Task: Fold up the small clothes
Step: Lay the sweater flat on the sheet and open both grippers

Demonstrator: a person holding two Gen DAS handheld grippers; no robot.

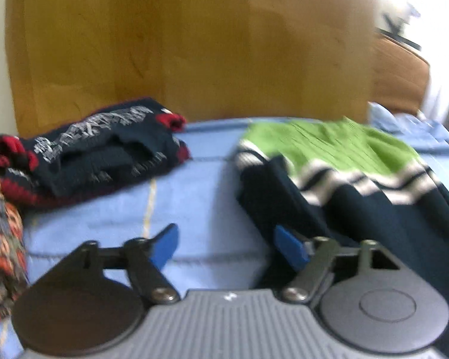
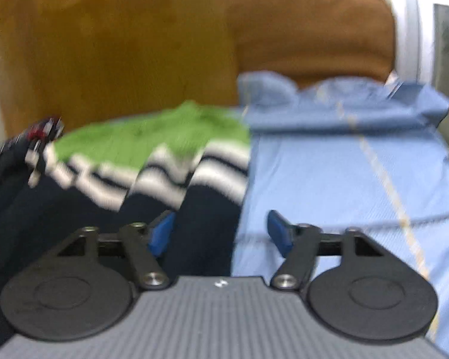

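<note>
A small knit sweater, green at the top, white-striped in the middle and navy below, lies spread on a blue bed sheet. It also shows in the right wrist view. My left gripper is open over the sheet, its right blue finger at the sweater's navy left edge. My right gripper is open over the sweater's navy right edge, its left finger above the cloth and its right finger above the sheet. Both views are blurred.
A folded navy and red patterned garment lies at the back left, and a multicoloured patterned cloth at the far left. A wooden headboard stands behind the bed. A bunched blue sheet or pillow lies at the back right.
</note>
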